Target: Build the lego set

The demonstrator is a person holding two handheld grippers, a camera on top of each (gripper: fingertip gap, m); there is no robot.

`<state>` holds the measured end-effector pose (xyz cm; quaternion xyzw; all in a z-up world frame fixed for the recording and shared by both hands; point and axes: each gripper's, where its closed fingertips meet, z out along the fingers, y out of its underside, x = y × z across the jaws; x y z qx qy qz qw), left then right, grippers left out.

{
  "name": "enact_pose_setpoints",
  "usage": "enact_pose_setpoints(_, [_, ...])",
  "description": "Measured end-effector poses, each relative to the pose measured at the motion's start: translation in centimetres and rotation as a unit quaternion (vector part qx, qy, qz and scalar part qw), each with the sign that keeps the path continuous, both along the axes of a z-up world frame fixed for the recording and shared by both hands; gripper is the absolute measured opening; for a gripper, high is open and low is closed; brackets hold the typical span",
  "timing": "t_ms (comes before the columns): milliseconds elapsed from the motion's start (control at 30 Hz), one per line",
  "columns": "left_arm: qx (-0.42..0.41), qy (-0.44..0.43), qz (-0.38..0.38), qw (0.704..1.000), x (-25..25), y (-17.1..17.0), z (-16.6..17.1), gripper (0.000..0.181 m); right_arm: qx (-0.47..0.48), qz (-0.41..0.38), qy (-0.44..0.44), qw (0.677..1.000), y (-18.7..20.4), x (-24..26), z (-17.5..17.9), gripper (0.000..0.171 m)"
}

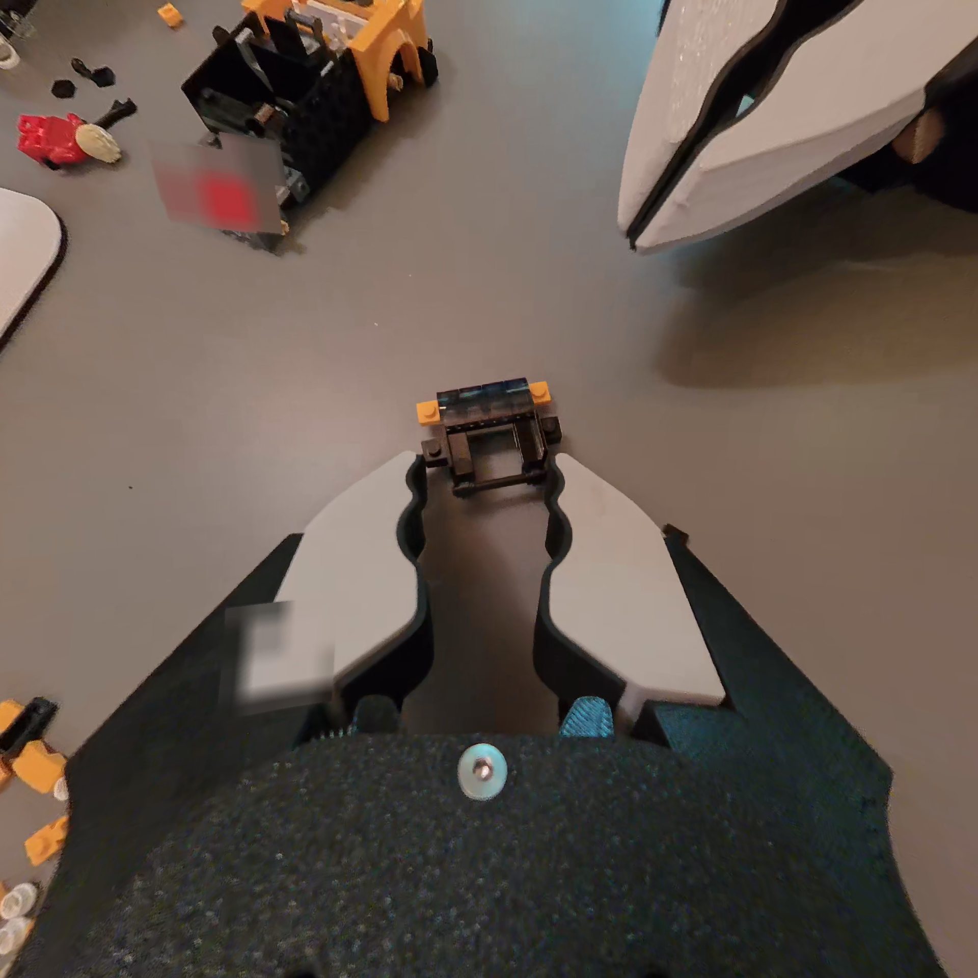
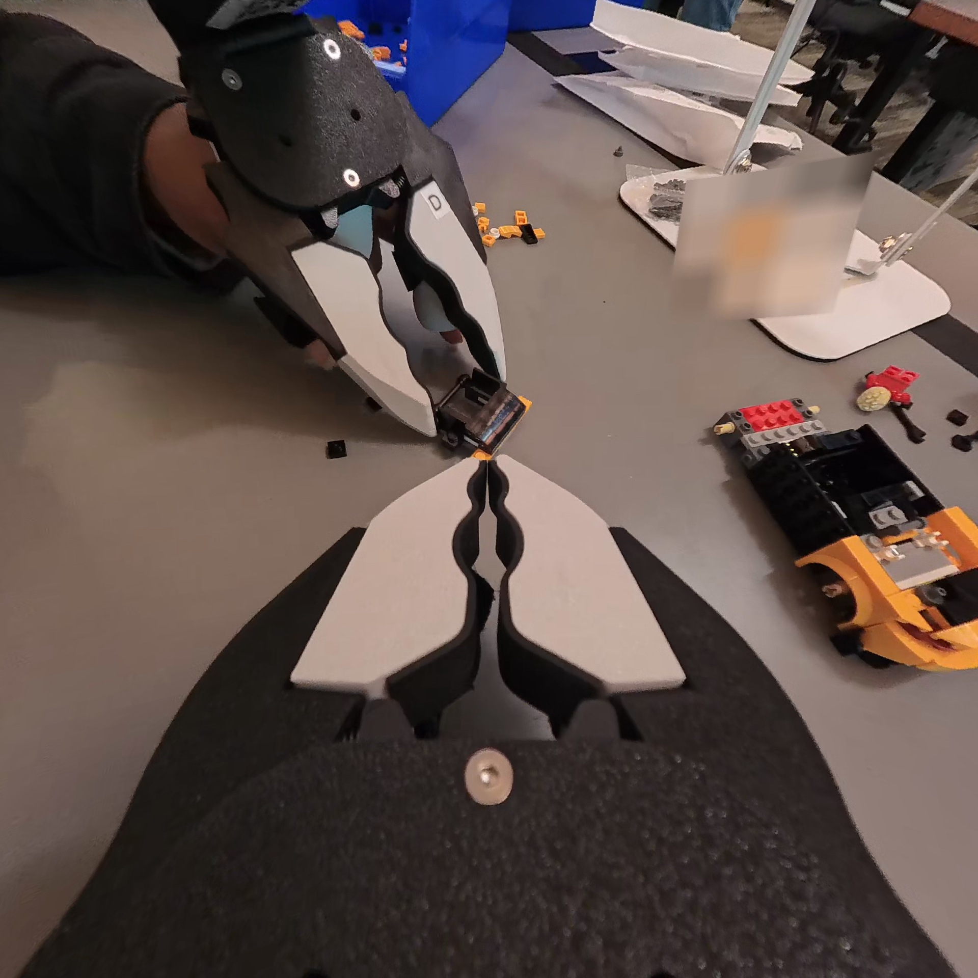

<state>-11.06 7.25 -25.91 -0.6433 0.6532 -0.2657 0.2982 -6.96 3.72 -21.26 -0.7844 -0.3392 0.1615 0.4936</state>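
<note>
While your left gripper [image 1: 486, 465] clamps the small black subassembly [image 1: 489, 431] mid-table to steady it, your right gripper [image 2: 486, 461], fingers pressed together, pinches a tiny orange piece at its near corner; the car [image 2: 847, 524] waits far right.

Dim, warm indoor light falls on a grey table [image 1: 476, 296]. In the left wrist view, a broad soft shadow [image 1: 783, 338] lies under the right claw [image 1: 632, 241], up and right of the left claw [image 1: 484, 468]; the light probably comes from above. A cool teal tint touches the left claw's right side. Both wide-angle views bend strongly toward the edges, and near claw bodies look soft and grainy. In the right wrist view, the white stand base [image 2: 873, 312] beyond the claw glares palely, and the far background is blurred. Loose bricks [image 1: 37, 767] at the left edge smear.
</note>
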Motion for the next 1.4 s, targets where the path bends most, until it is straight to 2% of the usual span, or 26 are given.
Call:
enact_pose_setpoints(633, [-0.005,-0.012,-0.01,1.0,-0.3,-0.5,0.2,0.045,-0.012,-0.015,-0.001,1.0,0.1,0.3,-0.2,0.004])
enact_pose_setpoints(733, [-0.008,-0.007,-0.004,1.0,-0.5,-0.6,0.1,0.047,-0.043,0.007,-0.01,0.999,-0.5,-0.2,-0.6,0.012])
enact_pose_setpoints(967, [-0.006,0.007,0.015,1.0,-0.4,-0.9,-0.2,0.041,-0.075,0.075,-0.056,0.993,-0.7,-2.0,-2.0,0.015])
enact_pose_setpoints(1133, [0.008,0.022,0.071,0.997,-1.3,0.4,-0.1,0.04,-0.081,0.137,-0.08,0.984,0.2,-3.1,-2.4,0.016])
enact_pose_setpoints(1400, [-0.016,0.021,0.153,0.988,-3.3,1.6,-0.2,0.041,-0.091,0.259,-0.099,0.957,1.5,-4.4,-2.4,0.016])
